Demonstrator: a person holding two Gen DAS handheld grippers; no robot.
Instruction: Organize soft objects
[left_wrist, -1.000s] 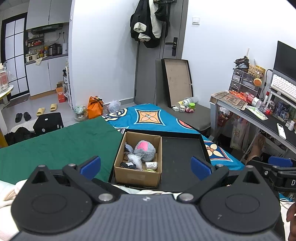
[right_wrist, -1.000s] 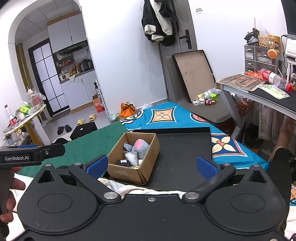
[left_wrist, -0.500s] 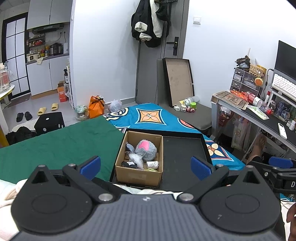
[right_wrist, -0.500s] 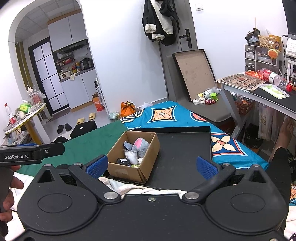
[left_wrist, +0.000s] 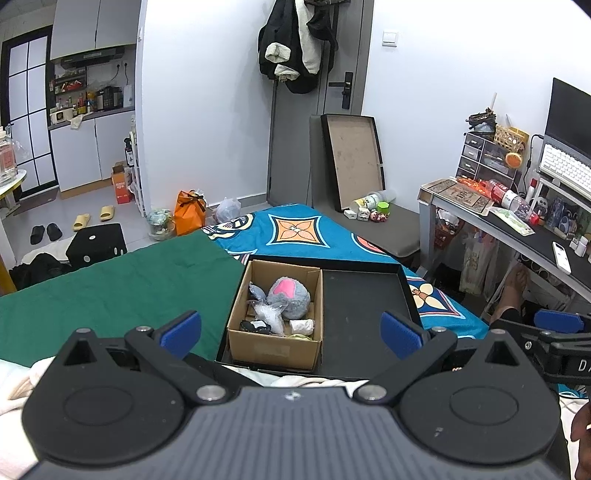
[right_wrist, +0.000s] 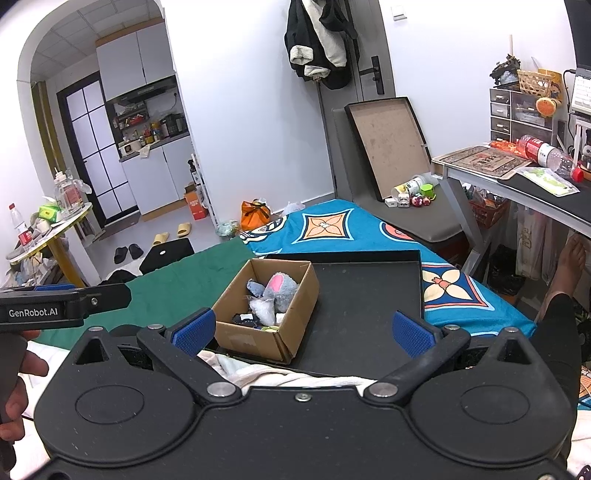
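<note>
I have both tools spread wide with nothing between them: the left gripper (left_wrist: 290, 333) shows its ribbed blue pads low in the frame, and the right gripper (right_wrist: 301, 331) does the same in its own view.

The cardboard box (left_wrist: 275, 346) sits at the centre of the left view, a matte brown corrugated rectangle, open-topped, its long axis running away from me toward the door. It occupies the left side of a shallow black tray (left_wrist: 364, 310) with a low raised rim; the tray's right half is bare and smooth.

Inside the box lies a fuzzy grey plush toy (left_wrist: 290, 299) with a pink patch facing up, toward the far end. Beside it sits a crinkled clear plastic bag (left_wrist: 269, 314), and along the near wall a small black item and a white roll (left_wrist: 301, 325); I cannot tell what those are made of.

Left of the tray stretches a flat green cloth (left_wrist: 110, 291), open and uncluttered. Beyond and right of it spreads a patterned blue blanket (left_wrist: 295, 236). Rumpled white fabric (right_wrist: 266, 373) touches the tray's near edge.
</note>
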